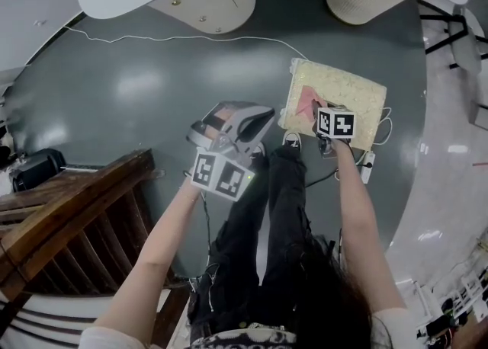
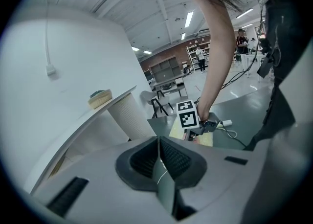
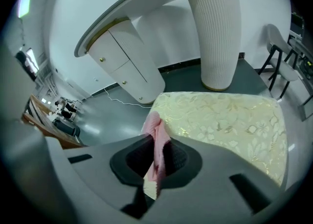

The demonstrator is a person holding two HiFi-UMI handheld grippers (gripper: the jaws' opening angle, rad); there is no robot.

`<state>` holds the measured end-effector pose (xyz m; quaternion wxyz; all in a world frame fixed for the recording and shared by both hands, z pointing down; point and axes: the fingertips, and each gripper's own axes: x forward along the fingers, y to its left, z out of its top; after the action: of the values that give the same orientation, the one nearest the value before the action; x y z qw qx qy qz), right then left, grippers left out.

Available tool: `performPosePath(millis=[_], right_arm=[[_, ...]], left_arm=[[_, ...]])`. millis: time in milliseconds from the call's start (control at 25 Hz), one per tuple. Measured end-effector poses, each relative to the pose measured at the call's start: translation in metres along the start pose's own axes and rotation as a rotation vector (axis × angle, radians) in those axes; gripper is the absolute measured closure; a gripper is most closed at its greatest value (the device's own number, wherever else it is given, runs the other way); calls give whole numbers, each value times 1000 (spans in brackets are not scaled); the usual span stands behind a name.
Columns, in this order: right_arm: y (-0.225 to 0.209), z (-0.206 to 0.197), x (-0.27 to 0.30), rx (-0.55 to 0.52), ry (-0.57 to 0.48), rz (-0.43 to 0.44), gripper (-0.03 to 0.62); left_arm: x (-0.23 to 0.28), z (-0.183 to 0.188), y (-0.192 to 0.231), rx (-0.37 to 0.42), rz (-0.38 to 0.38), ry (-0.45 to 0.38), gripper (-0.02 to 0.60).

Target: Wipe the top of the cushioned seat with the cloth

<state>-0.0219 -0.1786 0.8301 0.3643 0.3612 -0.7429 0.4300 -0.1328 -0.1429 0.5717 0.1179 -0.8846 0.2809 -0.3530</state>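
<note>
The cushioned seat (image 1: 347,92) has a pale yellow floral top and stands on the grey floor ahead of the person's feet; in the right gripper view the seat (image 3: 230,120) fills the right half. My right gripper (image 1: 322,115) is shut on a pink cloth (image 3: 155,145), which hangs from the jaws over the seat's near left corner. The cloth (image 1: 306,101) shows as a pink patch on the seat. My left gripper (image 1: 229,128) is held away from the seat, to its left, jaws shut with nothing between them (image 2: 159,162).
A white curved counter with a ribbed column (image 3: 215,32) and a cabinet (image 1: 206,1) stands behind the seat. A power strip and cables (image 1: 367,164) lie right of the seat. Wooden stair rails (image 1: 69,218) are at the left. The person's legs (image 1: 267,225) stand between the grippers.
</note>
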Motion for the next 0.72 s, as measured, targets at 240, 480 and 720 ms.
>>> performPosePath(millis=[240, 480, 720], right_arm=[[-57, -13, -29, 95, -27, -86, 583], [-117, -33, -64, 183, -56, -171, 583], [-172, -57, -102, 269, -79, -255, 583]], left_arm=[[18, 18, -7, 26, -48, -30, 568], [40, 37, -18, 44, -100, -59, 568], [61, 61, -32, 73, -156, -94, 568]])
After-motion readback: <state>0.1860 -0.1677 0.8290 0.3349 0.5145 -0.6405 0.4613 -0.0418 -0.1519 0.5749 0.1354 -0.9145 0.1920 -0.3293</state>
